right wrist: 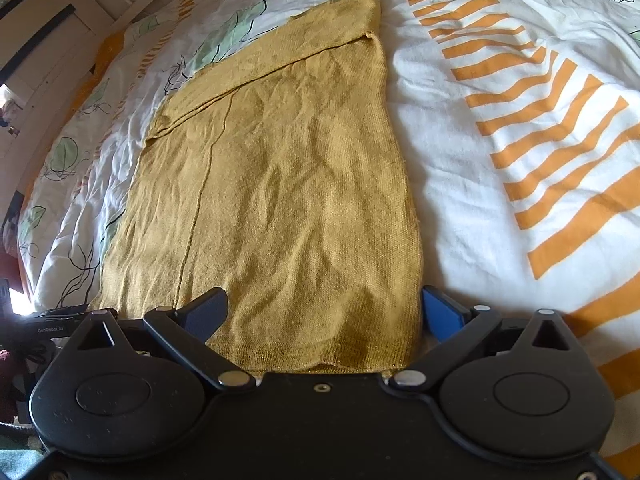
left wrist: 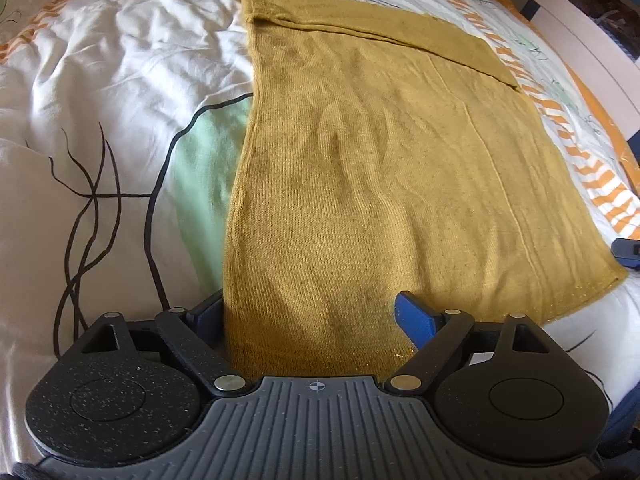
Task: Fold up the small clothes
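Sweater (left wrist: 360,168) is lying flat on the bed (left wrist: 100,80), already folded narrow. Both claws, left (left wrist: 316,320) and right (right wrist: 324,316), are gaping wide over its near hem, gripping nothing. Pinch both corners evenly before lifting.

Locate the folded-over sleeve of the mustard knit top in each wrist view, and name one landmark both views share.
Left wrist view: the folded-over sleeve runs diagonally across the far end of the mustard knit top, upper centre to right.
Right wrist view: the sleeve slants across the far end, upper centre to left.
Shared landmark: the orange-striped bedcover.
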